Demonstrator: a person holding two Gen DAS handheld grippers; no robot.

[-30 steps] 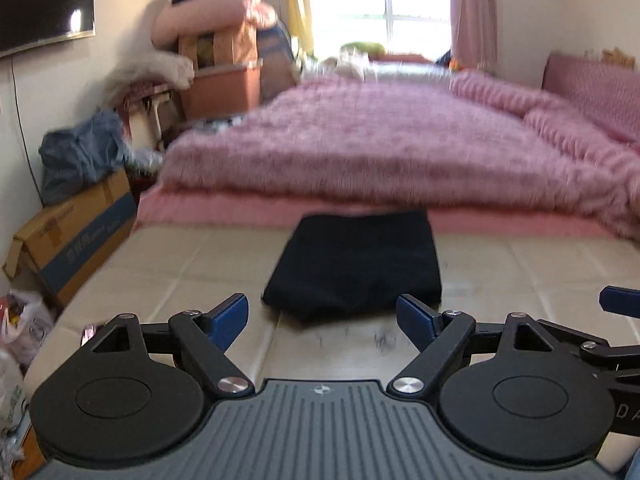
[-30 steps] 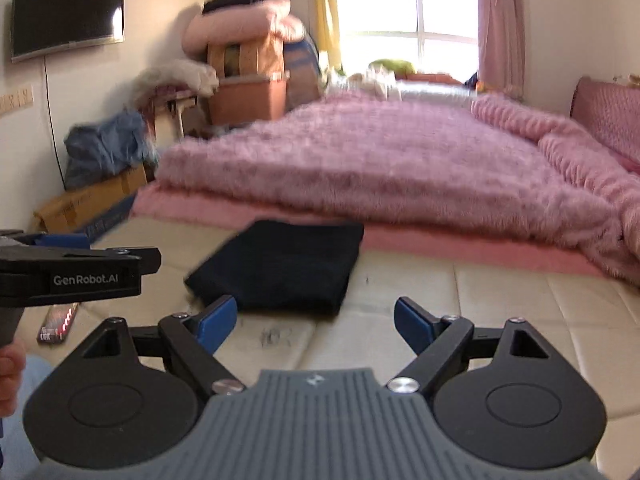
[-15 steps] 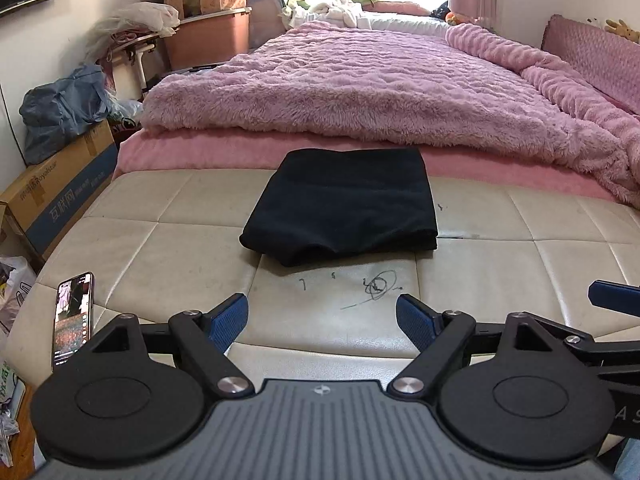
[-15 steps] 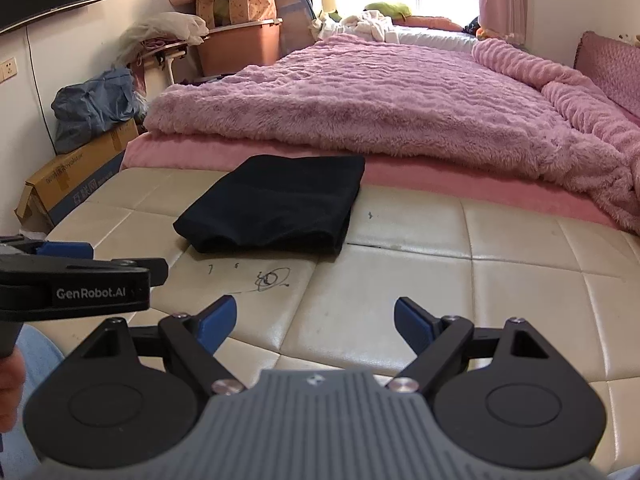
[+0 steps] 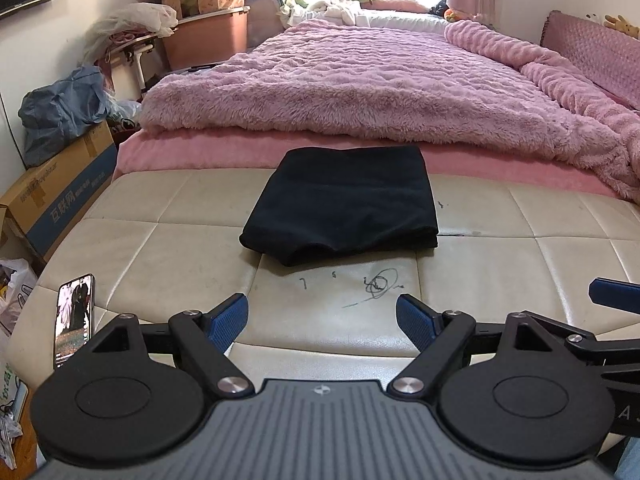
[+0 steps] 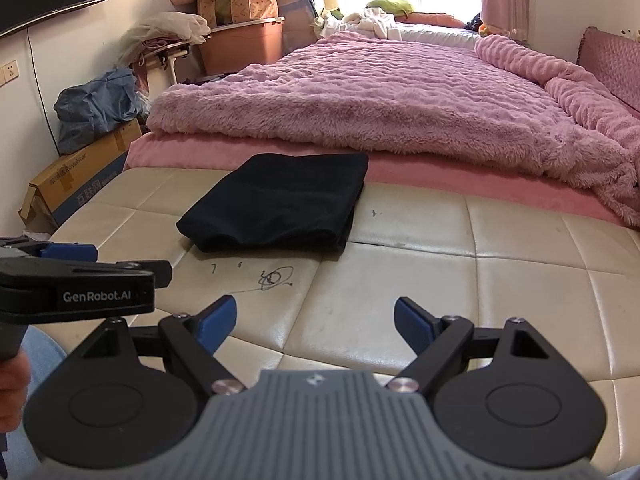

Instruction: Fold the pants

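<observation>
Black pants (image 5: 342,204) lie folded into a flat rectangle on a cream padded bench (image 5: 160,248), close to its far edge by the pink bed. The right wrist view has the same folded pants (image 6: 276,208) left of centre. My left gripper (image 5: 322,316) is open, held back from the pants over the bench's near part, with nothing between its blue pads. My right gripper (image 6: 314,318) is open too and empty, a little right of the pants. The left gripper's body (image 6: 80,284) shows at the left edge of the right wrist view.
A phone (image 5: 74,316) lies on the bench's left front corner. Pen scribbles (image 5: 380,282) mark the cushion just in front of the pants. A bed with a fluffy pink blanket (image 5: 360,84) lies beyond. Cardboard boxes (image 5: 56,196) and bags crowd the left wall.
Both views have risen and tilted down, so more of the bench shows. The pants lie as before, and both grippers have stayed open.
</observation>
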